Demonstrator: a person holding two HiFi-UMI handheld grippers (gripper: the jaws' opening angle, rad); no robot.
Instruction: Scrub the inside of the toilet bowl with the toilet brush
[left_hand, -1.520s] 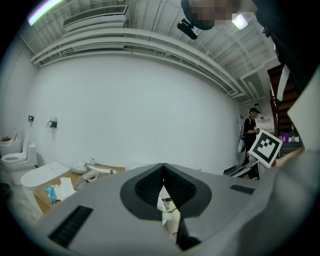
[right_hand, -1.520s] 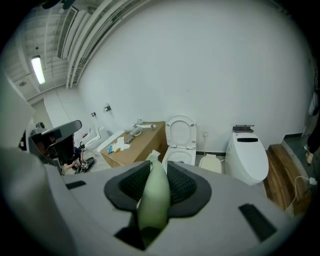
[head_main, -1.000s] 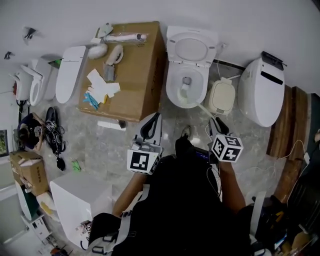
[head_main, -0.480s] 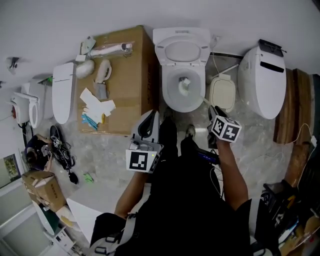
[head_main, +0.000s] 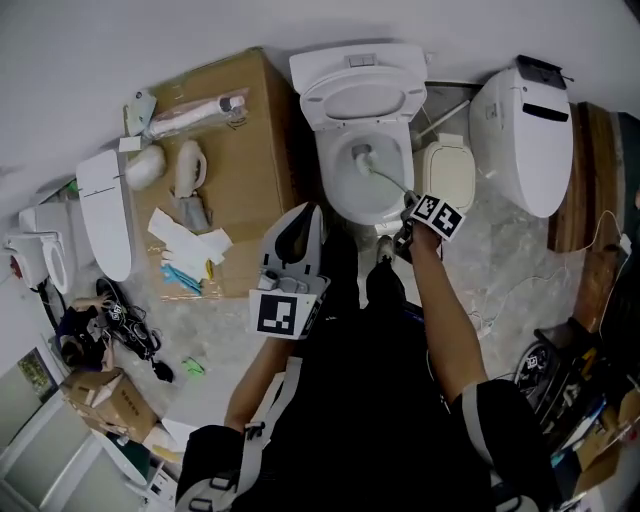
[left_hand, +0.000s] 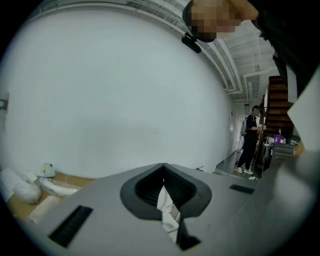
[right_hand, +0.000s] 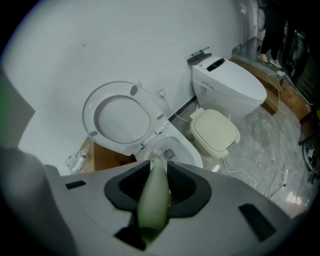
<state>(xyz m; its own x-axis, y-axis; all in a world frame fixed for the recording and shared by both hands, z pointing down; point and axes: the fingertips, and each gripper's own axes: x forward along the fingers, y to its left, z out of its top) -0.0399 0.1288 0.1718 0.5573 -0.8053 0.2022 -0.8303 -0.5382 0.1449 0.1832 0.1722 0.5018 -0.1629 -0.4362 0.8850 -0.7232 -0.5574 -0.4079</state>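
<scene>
Much of the long toilet brush (right_hand: 152, 200) with its pale green plastic handle is hard to read. In the right gripper view the handle fills the gap between the jaws and, along with the grey gripper body, covers the near half of the white ceramic toilet bowl (right_hand: 189, 149). Only a short white stem and a small greyish patch show beyond the handle's tip, too blurred to tell bristles from drain.

From the head view the toilet brush (head_main: 385, 181) is a thin pale line running from the right gripper (head_main: 408, 214) up and left over the rim of the toilet bowl (head_main: 325, 180). Its small whitish head sits inside, towards the back. Whether the head touches the porcelain cannot be made out. The round white lid (head_main: 362, 100) stands raised against the wall. The person's dark clothing hides the floor in front of the bowl.

The right gripper (right_hand: 159, 172) has its jaws clamped on the green handle, one on each side.

The left gripper (head_main: 298, 232) is held away from the bowl, beside the brown cardboard box (head_main: 245, 150). In the left gripper view it points at a bare white wall. The left gripper (left_hand: 163, 172) has its jaws drawn together to a narrow slit. A pale sliver shows in that slit, and what it is cannot be told. At the right edge of that view a distant person (left_hand: 249, 137) in dark clothes is small and partly cut off.
</scene>
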